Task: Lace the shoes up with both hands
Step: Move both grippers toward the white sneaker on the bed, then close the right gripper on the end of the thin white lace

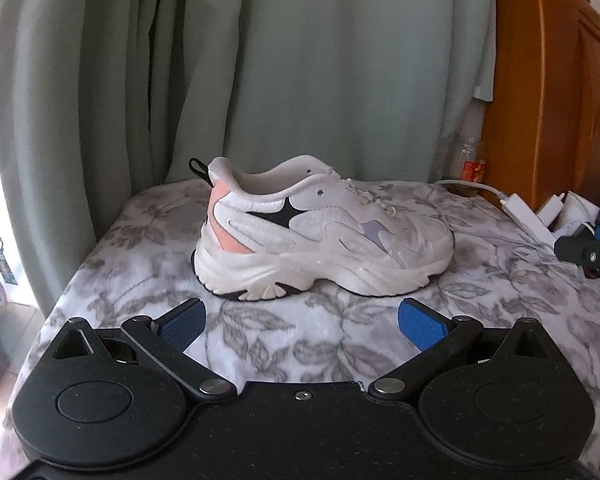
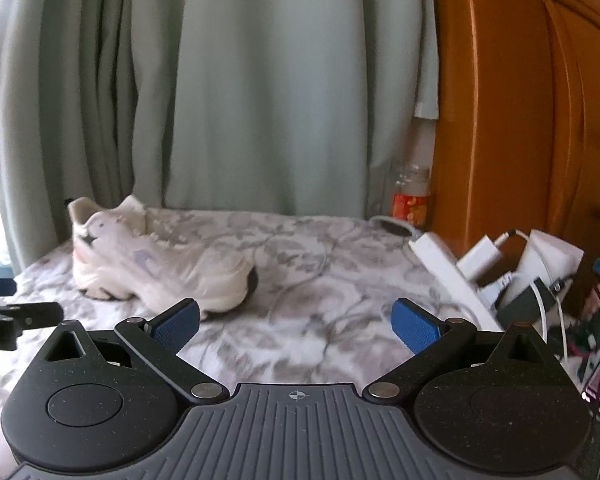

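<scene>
The shoe (image 1: 324, 232) is seen at 12 o'clock before the left gripper (image 1: 302, 324) and at 10 o'clock from the right gripper (image 2: 296, 322), on the floral cloth (image 2: 320, 248). Both jaws are spread wide and nothing is held. No writing can be read on the bottle's (image 2: 411, 196) red label.

White chunky sneaker (image 1: 324, 236) of matt mesh and smooth leather-like panels, rubbery moulded sole; grey floral fleecy bedspread (image 1: 340, 340), soft, napped; pale green cloth curtain (image 1: 300, 60), matt; glossy orange-brown wooden cabinet (image 2: 520, 120); left gripper (image 1: 302, 322), matt black plastic, blue textured pads (image 1: 422, 326), shiny metal pivots
</scene>
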`<control>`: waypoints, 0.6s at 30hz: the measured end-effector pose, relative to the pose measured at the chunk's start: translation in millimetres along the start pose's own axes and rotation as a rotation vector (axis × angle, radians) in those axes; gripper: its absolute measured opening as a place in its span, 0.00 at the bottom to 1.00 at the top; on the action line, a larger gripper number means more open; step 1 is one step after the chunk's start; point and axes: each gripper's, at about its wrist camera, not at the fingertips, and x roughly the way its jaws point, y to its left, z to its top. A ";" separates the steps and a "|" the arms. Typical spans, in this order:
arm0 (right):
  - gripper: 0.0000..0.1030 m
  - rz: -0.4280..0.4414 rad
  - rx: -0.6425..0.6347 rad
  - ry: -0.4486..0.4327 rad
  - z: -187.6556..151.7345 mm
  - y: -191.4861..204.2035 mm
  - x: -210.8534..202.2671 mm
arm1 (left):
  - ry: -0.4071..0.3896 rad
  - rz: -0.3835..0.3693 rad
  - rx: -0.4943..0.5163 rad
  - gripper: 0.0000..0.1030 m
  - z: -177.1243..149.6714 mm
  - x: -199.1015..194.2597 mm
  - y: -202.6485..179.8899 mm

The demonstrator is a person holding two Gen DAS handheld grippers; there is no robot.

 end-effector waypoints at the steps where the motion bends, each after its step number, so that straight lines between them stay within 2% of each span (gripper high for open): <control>1: 1.00 0.005 0.010 -0.002 2.6 -4.1 4.8 | 0.002 0.005 0.000 0.99 3.8 3.8 0.1; 5: 0.99 0.021 0.030 0.008 11.6 -15.5 27.5 | -0.017 0.014 0.004 0.99 17.2 14.3 -0.3; 9: 0.92 0.033 0.040 0.035 18.0 -23.5 54.7 | -0.033 0.006 -0.001 0.99 27.8 24.8 3.1; 11: 0.87 0.055 0.037 0.059 20.6 -27.5 69.3 | -0.039 0.001 -0.012 0.99 32.3 27.9 6.2; 13: 0.77 0.078 0.013 0.078 23.2 -29.7 83.4 | -0.044 -0.005 -0.019 0.99 36.5 29.4 8.3; 18: 0.64 0.110 -0.045 0.120 29.9 -32.1 117.4 | -0.045 -0.017 -0.006 0.99 45.2 31.5 10.2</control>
